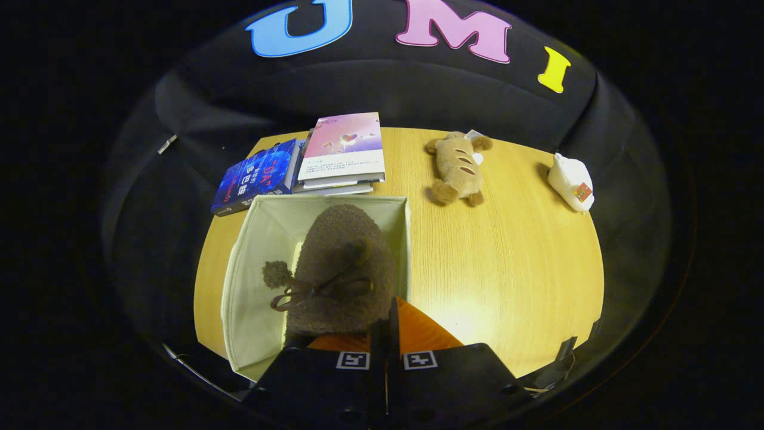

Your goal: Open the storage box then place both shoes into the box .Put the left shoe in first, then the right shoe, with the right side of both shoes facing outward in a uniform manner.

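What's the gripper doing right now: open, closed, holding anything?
Gripper: fingers closed together on the fuzzy brown shoe, holding it over the open storage box.

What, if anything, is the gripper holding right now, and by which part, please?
The gripper is shut on the fuzzy brown shoe, pinching its near edge while it hangs over the open storage box.

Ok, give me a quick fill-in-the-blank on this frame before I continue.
1. The gripper holds a fuzzy brown ____ over the storage box.
2. The box's top is ____.
3. The books lie ____ the box.
4. Beside the bread-shaped plush lies a ____ plush.

Missing: shoe; open; beyond; white
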`<control>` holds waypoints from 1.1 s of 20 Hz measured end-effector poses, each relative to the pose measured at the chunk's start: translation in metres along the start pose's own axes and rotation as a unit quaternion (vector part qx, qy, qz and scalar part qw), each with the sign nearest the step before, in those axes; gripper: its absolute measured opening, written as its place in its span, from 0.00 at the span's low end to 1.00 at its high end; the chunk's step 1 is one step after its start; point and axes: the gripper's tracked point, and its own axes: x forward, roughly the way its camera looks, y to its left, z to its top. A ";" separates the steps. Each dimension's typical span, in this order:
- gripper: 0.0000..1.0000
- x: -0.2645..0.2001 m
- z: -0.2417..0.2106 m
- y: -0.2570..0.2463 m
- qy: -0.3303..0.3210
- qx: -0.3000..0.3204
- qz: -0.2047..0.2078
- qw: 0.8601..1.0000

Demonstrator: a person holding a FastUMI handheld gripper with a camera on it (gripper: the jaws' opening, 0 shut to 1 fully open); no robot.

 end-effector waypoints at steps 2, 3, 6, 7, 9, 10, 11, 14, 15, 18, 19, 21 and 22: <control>0.14 0.002 -0.005 0.006 0.004 -0.003 0.005 1.000; 0.16 0.001 -0.006 0.009 0.006 -0.006 0.007 1.000; 0.24 -0.002 -0.004 0.016 -0.006 -0.009 0.017 1.000; 0.28 -0.004 -0.002 0.018 -0.009 -0.010 0.019 1.000; 0.47 -0.008 0.001 0.017 -0.016 -0.014 0.026 0.999; 0.57 -0.009 0.002 0.017 -0.018 -0.014 0.028 0.999; 0.63 -0.011 0.003 0.017 -0.022 -0.015 0.031 0.999; 0.95 -0.024 0.005 0.014 -0.040 -0.024 0.043 0.998; 0.97 -0.031 0.007 0.015 -0.051 -0.025 0.051 0.997; 0.98 -0.056 0.017 0.005 -0.096 -0.022 0.074 0.992; 0.99 -0.065 0.022 -0.001 -0.113 -0.020 0.077 0.990; 0.98 -0.084 0.028 -0.018 -0.141 -0.010 0.083 0.986; 0.98 -0.094 0.031 -0.028 -0.155 -0.003 0.087 0.984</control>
